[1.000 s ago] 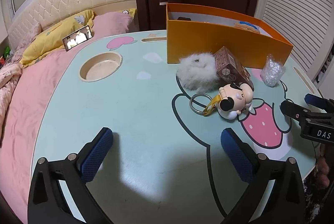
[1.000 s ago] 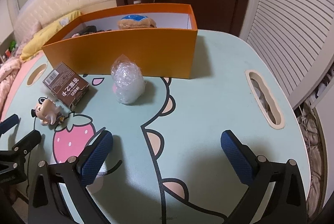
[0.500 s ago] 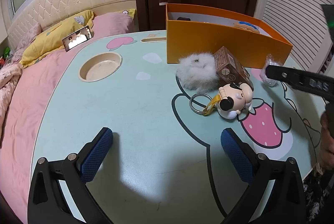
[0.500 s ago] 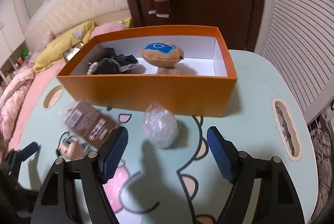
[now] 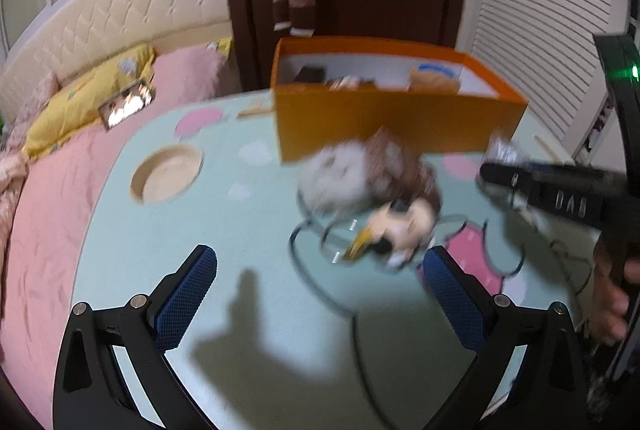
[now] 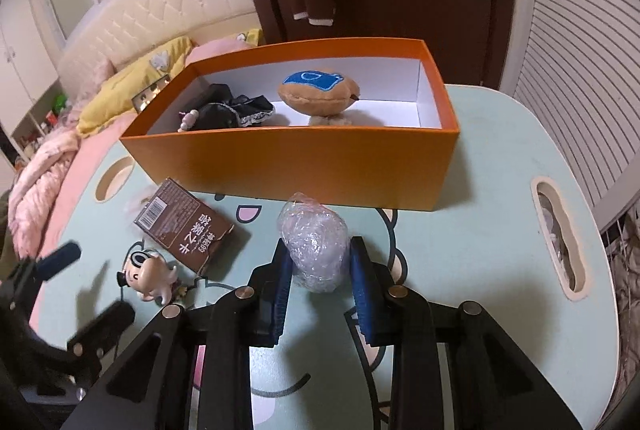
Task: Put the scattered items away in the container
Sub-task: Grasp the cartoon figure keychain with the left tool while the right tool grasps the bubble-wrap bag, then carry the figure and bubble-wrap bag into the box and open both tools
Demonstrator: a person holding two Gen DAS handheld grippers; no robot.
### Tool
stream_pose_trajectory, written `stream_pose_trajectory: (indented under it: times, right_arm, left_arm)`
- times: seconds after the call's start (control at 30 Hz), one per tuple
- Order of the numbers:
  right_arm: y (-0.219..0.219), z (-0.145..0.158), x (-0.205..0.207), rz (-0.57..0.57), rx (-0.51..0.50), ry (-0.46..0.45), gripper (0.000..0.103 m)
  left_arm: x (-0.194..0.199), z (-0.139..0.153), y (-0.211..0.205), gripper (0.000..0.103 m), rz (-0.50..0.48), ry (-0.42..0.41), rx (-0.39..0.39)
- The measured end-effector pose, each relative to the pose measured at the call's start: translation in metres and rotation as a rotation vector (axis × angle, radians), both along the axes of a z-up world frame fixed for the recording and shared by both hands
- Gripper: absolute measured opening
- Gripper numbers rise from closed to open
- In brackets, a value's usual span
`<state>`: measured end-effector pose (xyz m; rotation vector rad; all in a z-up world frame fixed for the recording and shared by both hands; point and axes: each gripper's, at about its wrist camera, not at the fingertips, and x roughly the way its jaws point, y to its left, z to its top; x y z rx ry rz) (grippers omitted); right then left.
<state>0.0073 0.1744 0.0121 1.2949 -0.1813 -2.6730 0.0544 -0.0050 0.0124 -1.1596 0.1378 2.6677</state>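
My right gripper [image 6: 320,249] is low over the mint table with its jaws closing, and the blue pads press both sides of a crumpled clear plastic ball [image 6: 316,250] just in front of the orange box [image 6: 300,165]. Inside the box lie a brown-and-blue plush [image 6: 316,93] and a black lace item [image 6: 232,109]. Left of the ball sit a brown carton [image 6: 184,226] and a cartoon keychain figure [image 6: 150,272]. My left gripper [image 5: 318,266] hangs open above the table, nothing between its fingers. The keychain figure [image 5: 404,226] and a white fluffy pom [image 5: 336,181] lie blurred ahead of it.
The table has a round cup hole [image 5: 168,173] at the left and a handle slot [image 6: 560,234] at the right edge. A pink bed with a yellow pillow and a phone [image 5: 126,103] lies beyond the left edge. A slatted door stands to the right.
My right gripper moved in over the plastic ball and went from wide open to closed on it. The left gripper rose a little, still open; its view is now blurred.
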Motion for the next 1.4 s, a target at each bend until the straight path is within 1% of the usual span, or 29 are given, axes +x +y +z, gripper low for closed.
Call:
stream_pose_trajectory:
  times: [0.1, 0.2, 0.27, 0.3, 0.33, 0.37, 0.4, 0.53, 0.67, 0.87, 1.07, 1.17, 1.4]
  right_arm:
    - [0.002, 0.001, 0.001, -0.007, -0.008, -0.003, 0.027]
    - [0.005, 0.002, 0.003, -0.012, -0.017, -0.003, 0.027]
    - [0.007, 0.002, 0.003, -0.013, -0.021, -0.006, 0.027]
    - [0.007, 0.002, 0.003, -0.013, -0.023, -0.006, 0.027]
    - [0.008, 0.002, 0.003, -0.012, -0.023, -0.007, 0.027]
    - [0.008, 0.002, 0.003, -0.012, -0.025, -0.008, 0.027]
    - [0.008, 0.002, 0.003, -0.013, -0.026, -0.009, 0.027]
    - [0.008, 0.002, 0.005, -0.013, -0.034, -0.019, 0.027]
    - [0.006, 0.002, 0.008, -0.009, -0.031, -0.01, 0.027]
    - [-0.003, 0.008, 0.018, 0.03, -0.031, 0.005, 0.027]
    - [-0.013, 0.019, 0.026, 0.062, -0.012, 0.032, 0.027]
    - [-0.016, 0.028, 0.025, 0.071, -0.003, 0.052, 0.027]
    - [-0.02, 0.046, 0.018, 0.068, 0.028, 0.091, 0.027]
  left_arm:
    - [-0.012, 0.003, 0.014, 0.103, -0.031, 0.0, 0.003]
    - [-0.02, -0.002, 0.025, 0.103, -0.056, -0.015, 0.015]
    - [-0.023, -0.009, 0.029, 0.099, -0.061, -0.041, 0.03]
    - [-0.023, -0.011, 0.029, 0.087, -0.059, -0.049, 0.037]
    - [-0.023, -0.013, 0.029, 0.065, -0.058, -0.057, 0.043]
    - [-0.023, -0.015, 0.028, 0.057, -0.062, -0.067, 0.055]
    - [-0.024, -0.016, 0.027, 0.043, -0.063, -0.075, 0.061]
    - [-0.016, -0.013, 0.022, 0.043, -0.076, -0.078, 0.081]
    - [-0.006, -0.008, 0.015, 0.043, -0.081, -0.077, 0.099]
    - [0.006, 0.009, 0.008, 0.043, -0.081, -0.041, 0.113]
    - [0.003, 0.025, 0.008, 0.043, -0.091, -0.01, 0.131]
    - [-0.002, 0.032, 0.01, 0.043, -0.094, 0.002, 0.129]
    - [-0.014, 0.054, 0.012, 0.043, -0.099, 0.059, 0.135]
